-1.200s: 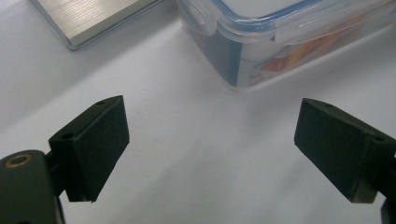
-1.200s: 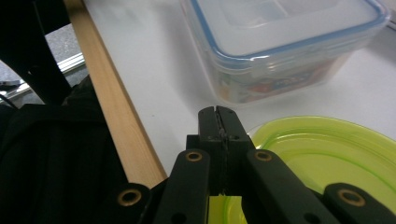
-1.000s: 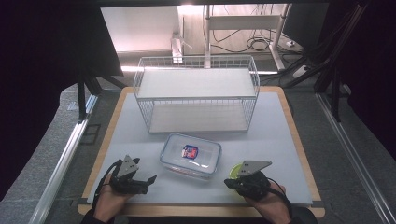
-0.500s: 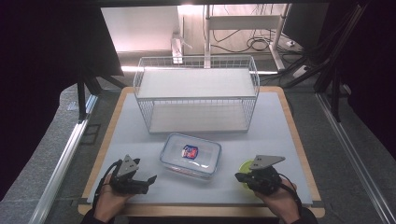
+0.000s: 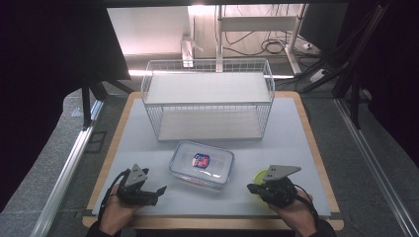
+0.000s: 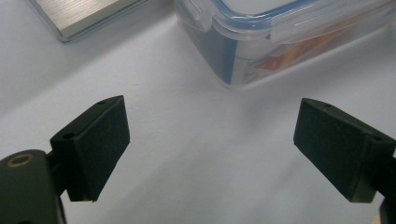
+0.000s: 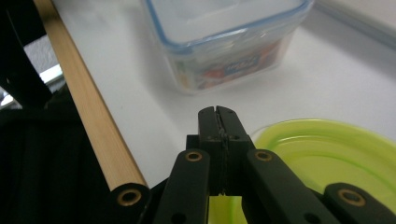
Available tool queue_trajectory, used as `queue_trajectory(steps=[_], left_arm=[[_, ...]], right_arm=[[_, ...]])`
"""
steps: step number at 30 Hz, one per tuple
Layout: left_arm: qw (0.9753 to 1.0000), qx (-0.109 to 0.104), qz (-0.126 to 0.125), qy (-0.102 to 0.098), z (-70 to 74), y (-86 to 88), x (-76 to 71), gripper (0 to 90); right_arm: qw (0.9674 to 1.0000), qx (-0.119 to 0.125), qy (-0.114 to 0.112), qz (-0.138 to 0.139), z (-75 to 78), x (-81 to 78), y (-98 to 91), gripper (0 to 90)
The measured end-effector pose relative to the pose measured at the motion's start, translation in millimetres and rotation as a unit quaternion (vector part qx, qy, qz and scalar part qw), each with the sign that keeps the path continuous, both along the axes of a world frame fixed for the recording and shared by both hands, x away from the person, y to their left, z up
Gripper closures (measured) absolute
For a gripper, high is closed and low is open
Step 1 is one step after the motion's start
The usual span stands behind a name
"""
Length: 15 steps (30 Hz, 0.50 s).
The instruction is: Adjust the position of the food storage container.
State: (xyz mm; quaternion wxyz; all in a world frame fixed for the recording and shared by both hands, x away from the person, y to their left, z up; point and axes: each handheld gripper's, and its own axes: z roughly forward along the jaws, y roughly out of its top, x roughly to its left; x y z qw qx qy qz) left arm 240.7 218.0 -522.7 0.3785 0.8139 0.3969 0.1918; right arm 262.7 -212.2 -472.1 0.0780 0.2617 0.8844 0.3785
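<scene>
The wire basket (image 5: 207, 106) stands beyond both hands on the bench (image 5: 296, 143), unmoved. The clear lidded container (image 5: 202, 164) lies between them. The right hand-held gripper (image 5: 256, 188) – jaws pressed together, empty – has shifted rightward over the green lid (image 5: 259, 176); the left hand-held gripper (image 5: 159, 190) stays wide open, empty.

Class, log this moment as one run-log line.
left gripper open, empty | right gripper shut above round lime-green plastic lid | clear lidded plastic box between grippers
</scene>
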Motion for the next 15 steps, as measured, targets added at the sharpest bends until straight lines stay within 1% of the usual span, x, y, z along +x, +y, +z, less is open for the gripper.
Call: queue_trajectory(steps=[2, 3, 4, 5, 6, 7, 9, 11, 12, 14, 15], left_arm=[[1.0, -0.004, 0.001, 0.005, 0.1, 0.1, 0.4, 9.3], [1.0, -0.004, 0.001, 0.005, 0.1, 0.1, 0.4, 8.9], [0.9999, -0.006, 0.006, 0.014, -0.2, -0.6, 0.5, 8.9], [0.9999, -0.006, 0.006, 0.014, -0.2, -0.6, 0.5, 9.5], [0.9996, -0.002, 0.012, 0.024, -0.4, -1.5, 0.9, 11.2], [0.9995, -0.002, 0.014, 0.027, -0.3, -2.4, 0.7, 13.1], [0.9995, -0.001, 0.015, 0.029, 0.8, -3.9, -0.1, 15.6], [0.9995, -0.001, 0.014, 0.029, 2.2, -5.3, -1.0, 18.0], [0.9995, -0.001, 0.014, 0.029, 2.2, -5.3, -1.0, 18.6], [0.9994, -0.006, 0.012, 0.032, 3.2, -6.3, -1.3, 19.3], [0.9993, -0.005, 0.008, 0.037, 3.9, -7.3, -1.8, 24.3]], right_arm=[[0.9999, -0.01, 0.006, 0.001, -3.6, 1.4, 2.0, 90.0], [0.9999, -0.01, 0.006, 0.001, -3.6, 1.4, 2.0, 90.0], [0.9999, -0.009, 0.013, -0.006, -3.6, 3.2, -0.6, 90.0], [0.9999, -0.009, 0.013, -0.006, -3.6, 3.2, -0.6, 90.0], [0.9996, -0.02, 0.006, -0.019, -2.2, 4.5, -5.2, 90.0], [0.9994, -0.021, 0.006, -0.026, -1.9, 5.8, -8.8, 90.0], [0.999, -0.017, 0.009, -0.039, -1.2, 8.9, -17.4, 90.0], [0.9985, -0.016, 0.006, -0.052, 0.3, 11.9, -26.1, 90.0], [0.9985, -0.016, 0.006, -0.052, 0.3, 11.9, -26.1, 90.0], [0.9979, -0.011, 0.006, -0.063, 2.1, 13.8, -33.3, 90.0], [0.9974, -0.009, 0.005, -0.071, 2.6, 15.8, -38.5, 90.0]])
